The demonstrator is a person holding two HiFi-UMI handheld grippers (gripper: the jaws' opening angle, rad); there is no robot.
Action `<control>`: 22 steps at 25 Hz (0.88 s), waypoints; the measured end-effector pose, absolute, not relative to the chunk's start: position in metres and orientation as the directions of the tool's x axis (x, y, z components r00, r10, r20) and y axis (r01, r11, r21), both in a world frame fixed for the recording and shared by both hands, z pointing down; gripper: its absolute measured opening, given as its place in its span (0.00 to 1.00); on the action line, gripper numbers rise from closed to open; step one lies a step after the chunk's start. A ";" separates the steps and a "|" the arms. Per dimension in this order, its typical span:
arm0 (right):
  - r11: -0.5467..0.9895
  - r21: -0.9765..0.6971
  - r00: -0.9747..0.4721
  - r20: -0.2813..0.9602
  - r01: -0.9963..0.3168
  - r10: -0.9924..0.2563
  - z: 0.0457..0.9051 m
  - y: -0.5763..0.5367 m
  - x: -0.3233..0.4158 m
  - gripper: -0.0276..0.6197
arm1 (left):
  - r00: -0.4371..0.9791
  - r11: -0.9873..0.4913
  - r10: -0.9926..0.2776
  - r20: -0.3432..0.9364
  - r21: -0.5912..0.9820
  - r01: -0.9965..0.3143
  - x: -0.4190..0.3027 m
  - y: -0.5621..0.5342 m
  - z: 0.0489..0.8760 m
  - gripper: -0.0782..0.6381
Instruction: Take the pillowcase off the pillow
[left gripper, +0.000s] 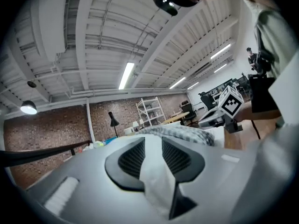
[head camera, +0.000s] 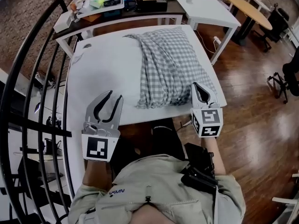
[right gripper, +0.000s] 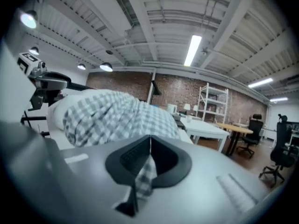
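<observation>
Right claw (head camera: 196, 87) clamps the near corner of the checked pillowcase (head camera: 170, 64), which stretches lengthwise away; left claw (head camera: 115, 95), jaws apart and empty, hangs off its left side

The pillowcase (head camera: 170, 64) is soft woven cloth in a grey-and-white check, matt and rumpled. The right gripper (right gripper: 149, 138) has a smooth grey plastic shell with black ribbed pads (right gripper: 134, 156), rubbery in look, and the left gripper (head camera: 115, 95) is of the same matt plastic. The table (head camera: 100, 69) top is smooth and white (a faint sheen only). The floor (head camera: 252, 111) is wood boards, glossy, and the railing (head camera: 28, 78) is black-painted metal.
</observation>
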State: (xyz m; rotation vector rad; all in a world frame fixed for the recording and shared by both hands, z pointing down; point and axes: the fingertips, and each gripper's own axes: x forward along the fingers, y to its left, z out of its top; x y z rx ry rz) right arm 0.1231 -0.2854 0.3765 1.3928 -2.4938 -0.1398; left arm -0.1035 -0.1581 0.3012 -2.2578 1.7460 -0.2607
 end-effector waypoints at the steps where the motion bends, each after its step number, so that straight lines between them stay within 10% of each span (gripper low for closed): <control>1: 0.546 0.222 -0.522 0.161 -0.808 -0.838 0.361 -0.289 0.115 0.06 | 0.254 -0.231 -0.967 -0.024 -0.342 -0.911 -0.103 -0.163 0.292 0.27; 9: 0.686 0.339 -0.709 0.076 -0.643 -0.702 0.254 -0.354 0.006 0.22 | 0.233 -0.223 -0.971 0.046 -0.522 -0.824 -0.125 -0.295 0.232 0.32; 22: 0.830 0.318 -0.716 0.421 -0.458 -0.557 0.277 -0.446 -0.136 0.35 | 0.188 -0.350 -0.868 0.459 -0.298 -0.888 -0.152 -0.387 0.333 0.42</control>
